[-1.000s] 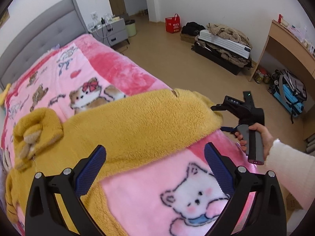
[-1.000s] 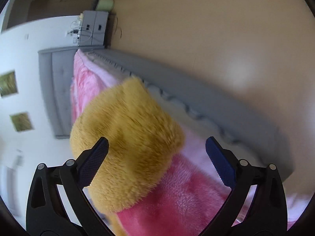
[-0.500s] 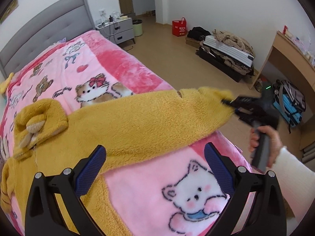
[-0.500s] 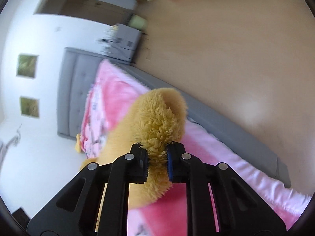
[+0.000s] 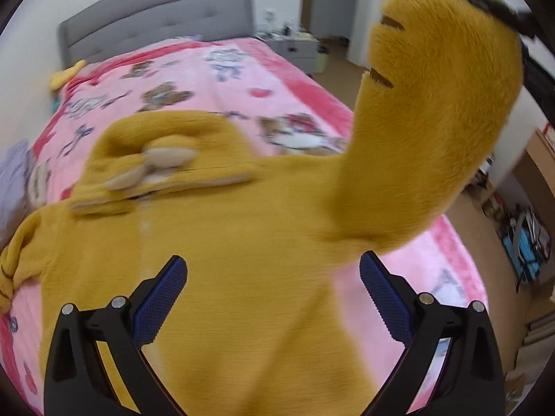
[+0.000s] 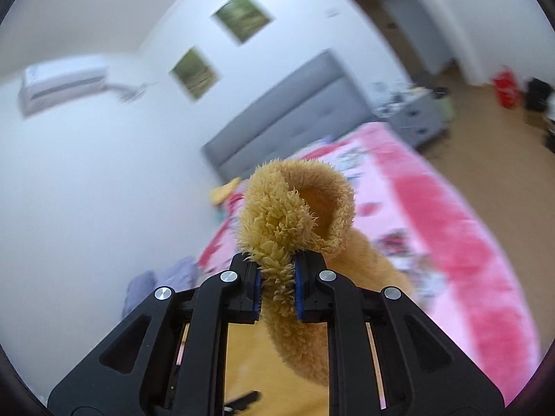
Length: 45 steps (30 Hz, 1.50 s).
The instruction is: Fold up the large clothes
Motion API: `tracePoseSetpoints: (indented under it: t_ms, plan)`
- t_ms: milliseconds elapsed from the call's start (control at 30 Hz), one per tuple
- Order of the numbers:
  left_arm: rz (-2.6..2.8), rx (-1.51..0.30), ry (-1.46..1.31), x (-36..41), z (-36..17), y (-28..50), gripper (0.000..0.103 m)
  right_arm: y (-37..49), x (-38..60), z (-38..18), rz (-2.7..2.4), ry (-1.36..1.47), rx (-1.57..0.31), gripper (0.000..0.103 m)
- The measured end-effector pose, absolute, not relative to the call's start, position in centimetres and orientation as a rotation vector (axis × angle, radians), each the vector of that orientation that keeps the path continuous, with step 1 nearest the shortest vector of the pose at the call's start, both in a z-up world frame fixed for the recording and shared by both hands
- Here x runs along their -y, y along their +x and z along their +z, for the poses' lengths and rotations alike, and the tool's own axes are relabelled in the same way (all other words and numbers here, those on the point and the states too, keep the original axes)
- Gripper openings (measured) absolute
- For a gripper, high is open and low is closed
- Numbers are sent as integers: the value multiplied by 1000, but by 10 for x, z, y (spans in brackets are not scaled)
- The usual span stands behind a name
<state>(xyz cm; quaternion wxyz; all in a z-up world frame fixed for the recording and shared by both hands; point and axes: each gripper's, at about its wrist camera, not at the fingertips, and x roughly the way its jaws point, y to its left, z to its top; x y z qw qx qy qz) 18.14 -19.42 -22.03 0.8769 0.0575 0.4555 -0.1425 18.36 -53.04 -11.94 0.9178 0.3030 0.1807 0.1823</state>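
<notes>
A big mustard-yellow fleece garment with a hood lies spread across the bed. Its sleeve is lifted high at the upper right, with the black right gripper just visible at its tip. In the right wrist view my right gripper is shut on the fluffy sleeve cuff, which stands up above the jaws. My left gripper hovers open over the garment's body, its blue pads well apart with nothing pinched between them.
A pink cartoon-print blanket covers the bed, with a grey padded headboard at the far end. A grey nightstand stands beside the bed. Bags and clutter sit on the wooden floor at the right.
The right gripper closed on the sleeve end and lifted it high, rolling upright. The left gripper slid across to sit over the garment's body, still open.
</notes>
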Motion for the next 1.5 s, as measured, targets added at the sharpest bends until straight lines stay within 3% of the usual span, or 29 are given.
tracePoseSetpoints:
  t_ms: [133,367,667,767,933,967,1000,1067,1300,1500]
  plan:
    - [-259,-932,125,78,-225,195,98,230,395,-121,393,528,-447,13]
    - [-150,-951,162,-101,-259,216,98,276,159,-177,384,228,-625,13]
    - [9,-996,41,-223,-299,223,98,322,-4,-287,387,5,-880,14]
    - [36,-996,7,-245,-300,219,98,334,-13,-302,378,-20,-918,14]
    - [50,-979,-11,-263,-298,216,98,332,-42,-332,398,-148,-1049,24]
    - [54,-972,-17,-266,-296,216,98,329,-45,-336,406,-162,-1048,35]
    - [55,-965,-25,-268,-293,216,98,322,-45,-334,435,-145,-1012,52]
    - [49,-944,-40,-272,-288,216,98,306,-34,-315,507,-36,-918,67]
    - [-90,-926,-103,-244,-270,255,98,257,37,-253,485,42,-708,71]
    - [-395,-957,85,-179,-291,324,94,252,138,-258,228,-138,-810,69]
